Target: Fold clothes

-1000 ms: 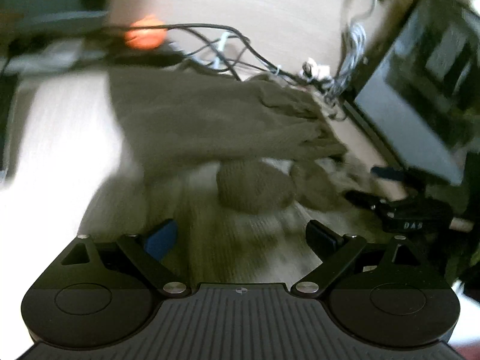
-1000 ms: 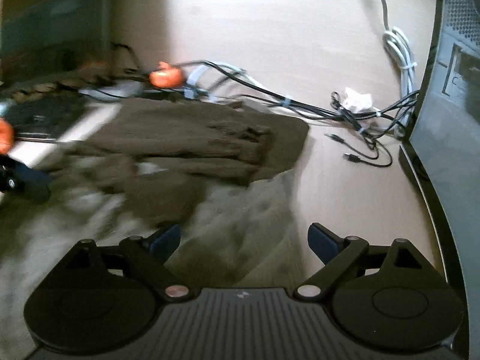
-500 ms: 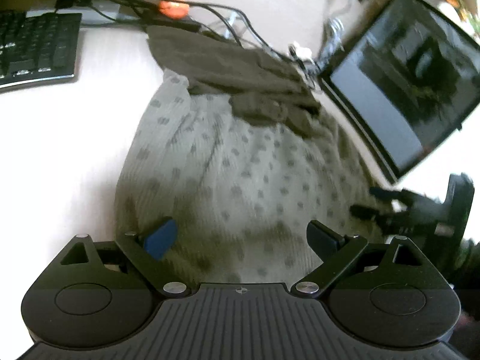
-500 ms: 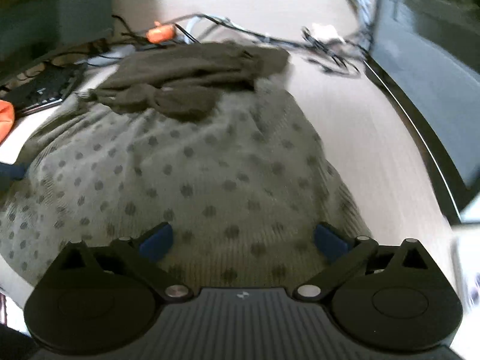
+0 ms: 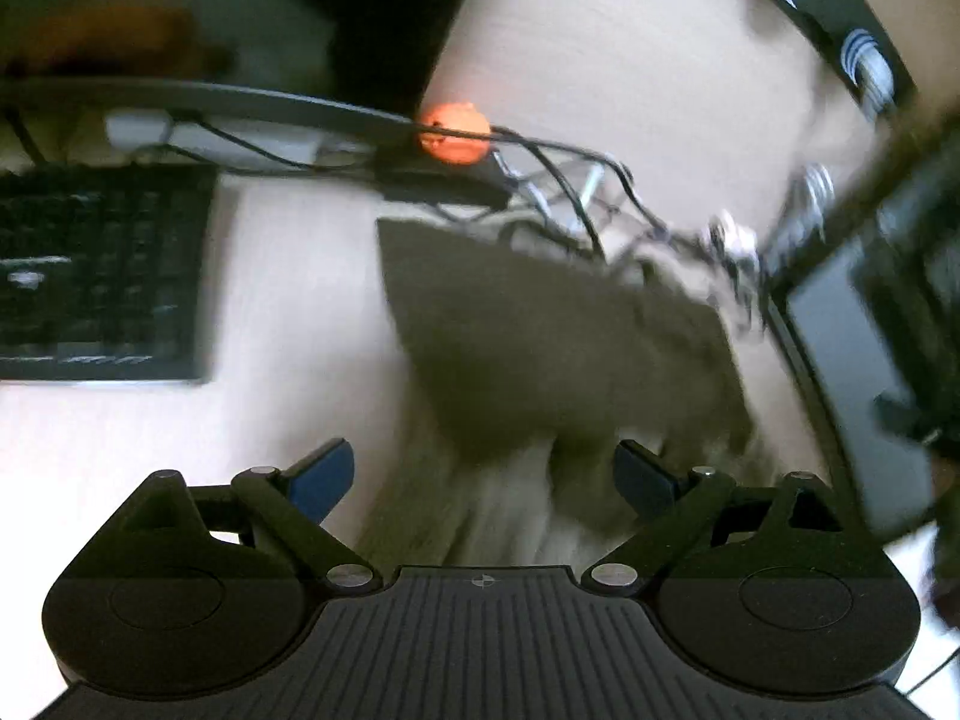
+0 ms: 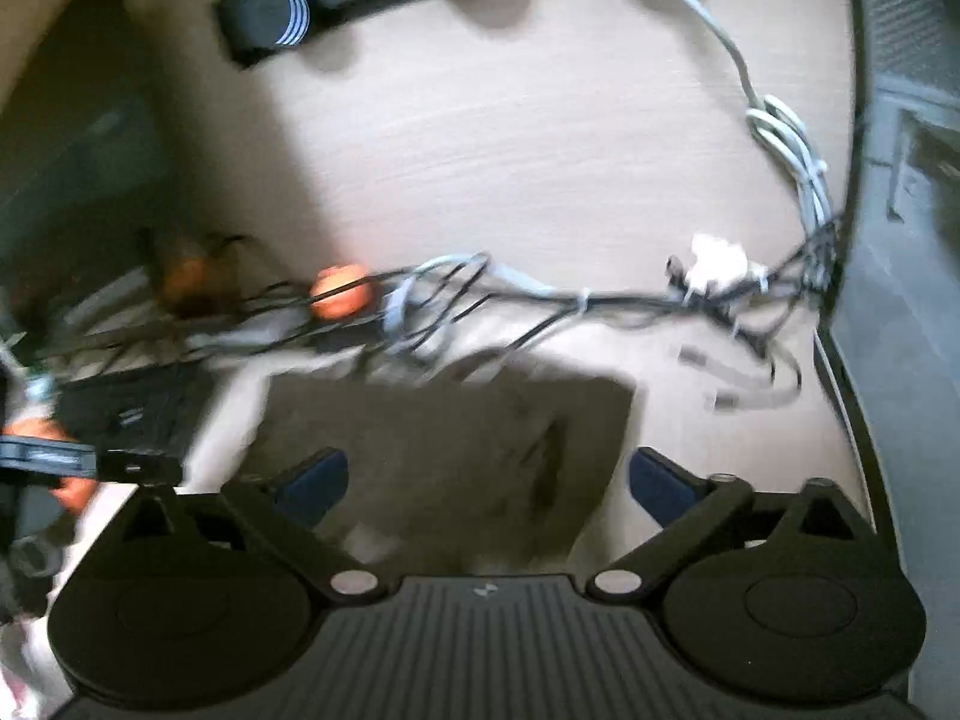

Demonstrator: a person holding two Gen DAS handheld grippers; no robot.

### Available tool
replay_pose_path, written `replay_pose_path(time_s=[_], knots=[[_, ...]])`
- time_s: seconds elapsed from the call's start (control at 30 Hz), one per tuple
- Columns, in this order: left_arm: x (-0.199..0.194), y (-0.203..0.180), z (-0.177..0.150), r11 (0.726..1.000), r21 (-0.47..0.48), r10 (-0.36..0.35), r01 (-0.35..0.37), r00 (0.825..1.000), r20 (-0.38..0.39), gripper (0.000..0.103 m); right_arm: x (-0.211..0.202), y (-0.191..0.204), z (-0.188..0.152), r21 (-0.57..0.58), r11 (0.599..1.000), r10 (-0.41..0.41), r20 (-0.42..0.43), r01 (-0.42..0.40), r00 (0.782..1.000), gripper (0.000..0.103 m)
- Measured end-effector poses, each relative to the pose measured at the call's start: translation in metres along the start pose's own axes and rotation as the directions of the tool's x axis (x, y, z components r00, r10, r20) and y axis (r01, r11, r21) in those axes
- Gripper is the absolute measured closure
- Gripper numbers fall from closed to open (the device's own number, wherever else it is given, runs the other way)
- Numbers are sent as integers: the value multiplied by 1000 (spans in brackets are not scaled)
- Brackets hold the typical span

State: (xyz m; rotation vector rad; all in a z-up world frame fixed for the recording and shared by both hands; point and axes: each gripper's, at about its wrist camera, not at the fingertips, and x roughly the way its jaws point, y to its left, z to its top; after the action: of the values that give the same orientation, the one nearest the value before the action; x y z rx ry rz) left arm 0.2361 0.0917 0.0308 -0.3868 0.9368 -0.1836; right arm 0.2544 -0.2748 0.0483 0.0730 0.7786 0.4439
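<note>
Both tongs empty above the garment

Here the left tongs (image 5: pixel 483 471) gape over the olive-brown knit garment (image 5: pixel 558 354) on the pale wooden tabletop (image 5: pixel 288 276). Right tongs (image 6: pixel 489 477) closing, nothing pinched, garment (image 6: pixel 444 438) beneath them; black cables (image 6: pixel 540 300) lie beyond.

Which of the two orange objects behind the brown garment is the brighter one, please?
The orange ball among the cables, further right in the right wrist view; the other orange object sits dimmer in shadow.
</note>
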Motion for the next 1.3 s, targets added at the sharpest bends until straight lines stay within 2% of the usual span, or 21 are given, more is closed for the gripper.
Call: replay_pose_path(time_s=[0.03,0.07,0.1,0.17,0.23,0.27,0.33,0.5,0.63,0.7,0.77,0.8,0.83,0.87,0.9,0.93,1.03,1.13,1.23,1.3], knots=[[10,0,9,1000,-11,22,-22,1000,5,23,20,-9,7,24,1000,-4,-16,5,1000,38],[19,0,17,999,-14,52,-52,999,9,38,37,-18,11,51,999,-9,-40,11,999,51],[28,-1,25,996,-18,82,-82,997,13,52,53,-27,15,76,997,-16,-65,21,998,51],[43,1,38,992,-37,124,-123,992,22,46,78,-42,17,92,994,-44,-83,51,996,51],[51,5,46,988,-65,141,-138,989,38,18,97,-55,15,114,990,-68,-89,78,994,47],[55,6,47,985,-68,162,-159,985,52,14,104,-60,14,134,988,-70,-85,81,994,44],[67,9,49,978,-77,197,-193,979,50,13,113,-67,11,179,981,-57,-72,70,996,42],[95,18,55,969,-117,220,-217,976,9,11,129,-63,6,199,980,-7,-71,21,997,42],[107,9,61,972,-95,218,-214,975,32,11,139,-56,6,176,984,38,-52,-28,998,41],[114,3,64,974,-71,216,-213,976,38,12,143,-45,7,113,991,73,-70,-64,995,49],[119,-6,65,977,-18,215,-215,975,52,20,146,-35,6,75,993,97,-98,-90,990,76],[121,-11,64,974,19,222,-224,973,59,34,147,-32,6,70,992,109,-112,-102,988,80],[123,-16,63,970,56,232,-235,971,65,52,147,-29,6,65,991,121,-125,-113,985,82],[124,-20,62,966,88,238,-243,969,69,60,145,-27,5,58,992,121,-127,-115,984,84],[123,-22,60,964,108,238,-244,969,70,77,140,-25,4,55,991,124,-122,-118,985,84],[121,-24,58,962,125,237,-244,969,70,82,134,-24,4,54,991,129,-115,-124,985,84],[100,-33,52,956,174,219,-236,969,112,88,103,-22,6,63,986,158,-76,-154,984,85],[54,-47,43,958,231,132,-170,976,172,90,57,-14,4,44,981,190,-33,-188,981,86],[-6,-59,16,943,315,41,-109,976,215,90,5,-7,-13,10,980,199,-15,-199,980,86],[-40,-59,-12,933,354,-1,-72,979,203,90,-22,-2,-32,-8,983,183,-31,-184,983,86]])
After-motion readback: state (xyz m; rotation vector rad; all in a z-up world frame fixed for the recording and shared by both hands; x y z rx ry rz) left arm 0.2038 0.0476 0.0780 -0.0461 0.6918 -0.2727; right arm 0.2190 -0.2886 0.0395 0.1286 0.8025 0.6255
